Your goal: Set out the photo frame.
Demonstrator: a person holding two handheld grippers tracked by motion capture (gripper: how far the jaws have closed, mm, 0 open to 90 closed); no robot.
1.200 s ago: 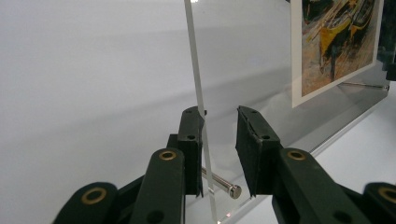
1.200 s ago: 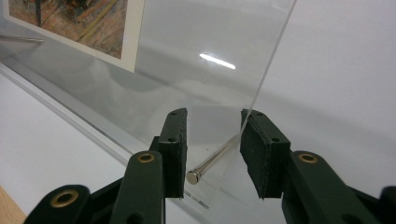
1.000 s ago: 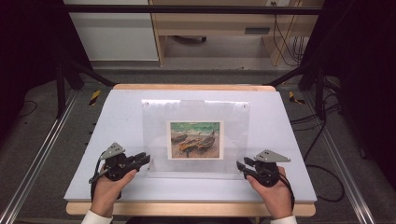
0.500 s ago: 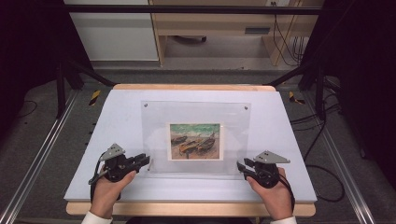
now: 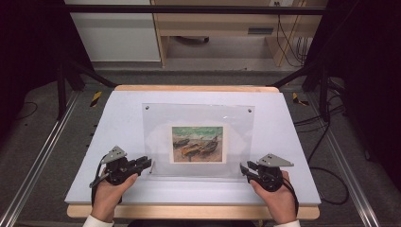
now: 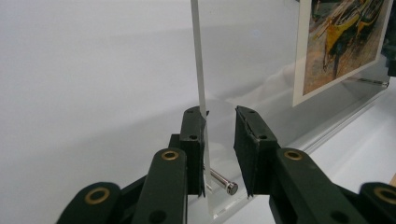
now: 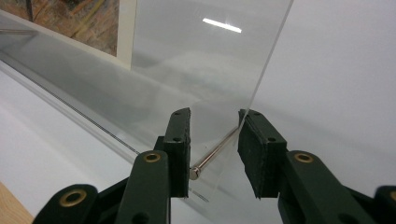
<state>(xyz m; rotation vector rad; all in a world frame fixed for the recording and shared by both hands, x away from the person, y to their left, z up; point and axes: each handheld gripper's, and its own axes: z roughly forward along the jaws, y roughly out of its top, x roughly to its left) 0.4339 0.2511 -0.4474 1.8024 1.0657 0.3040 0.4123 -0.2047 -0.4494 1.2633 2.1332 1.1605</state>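
White table (image 5: 118, 123), margins bare around acrylic frame (image 5: 198, 118); my left gripper (image 5: 144, 164) and right gripper (image 5: 244, 168) straddle its near corners, jaws apart, unclamped.

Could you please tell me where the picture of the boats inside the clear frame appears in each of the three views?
High view: the picture sits mid-table, in the clear frame.
Left gripper view: top right corner.
Right gripper view: top left corner.
Shared landmark: the clear frame around it, flanked by both tongs.
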